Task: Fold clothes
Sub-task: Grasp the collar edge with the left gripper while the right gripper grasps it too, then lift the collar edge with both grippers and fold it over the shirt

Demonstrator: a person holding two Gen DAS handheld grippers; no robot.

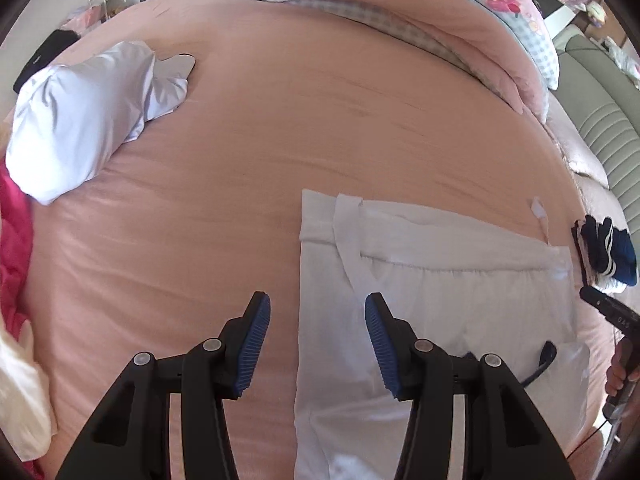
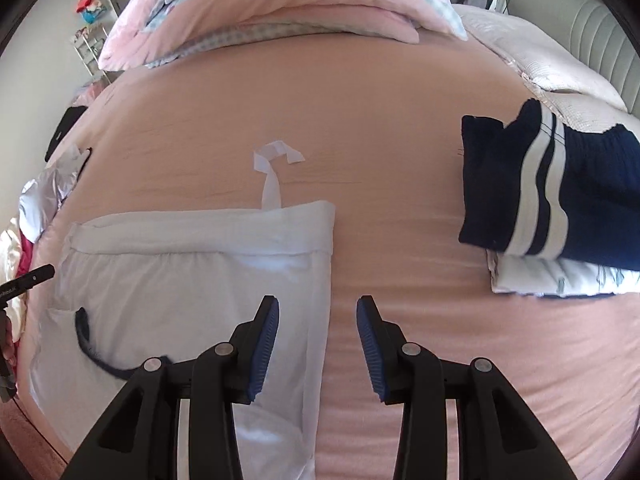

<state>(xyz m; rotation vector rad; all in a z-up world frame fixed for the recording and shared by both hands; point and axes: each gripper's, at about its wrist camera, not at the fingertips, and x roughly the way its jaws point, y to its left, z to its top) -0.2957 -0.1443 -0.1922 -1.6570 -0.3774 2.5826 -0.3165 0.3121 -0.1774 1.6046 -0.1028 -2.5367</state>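
While both grippers hover low over the bed (image 1: 260, 128), a white garment (image 1: 432, 288) lies spread flat on the pink sheet, its banded top edge pointing away from the cameras and a thin white tie (image 2: 270, 180) trailing out past that edge onto the sheet. Left gripper (image 1: 317, 344): jaws apart, nothing between them, straddling the garment's left edge with one blue-padded finger over bare sheet and the other over white cloth. Right gripper (image 2: 317, 344): jaws likewise apart and empty, straddling the garment's right edge. A dark cord (image 2: 90, 344) curls across the lower part of the white cloth. To the right, well apart from the garment, a navy piece with two white stripes (image 2: 560, 192) sits on top of a folded light item (image 2: 560, 280). On the far left of the bed rests a crumpled white garment (image 1: 84, 120), with magenta cloth (image 1: 14, 240) beside it at the edge. Folded pink and checked bedding (image 2: 280, 12) is piled along the far side. In the left wrist view, a hand (image 1: 620, 368) grips the other tool's handle at the right edge.
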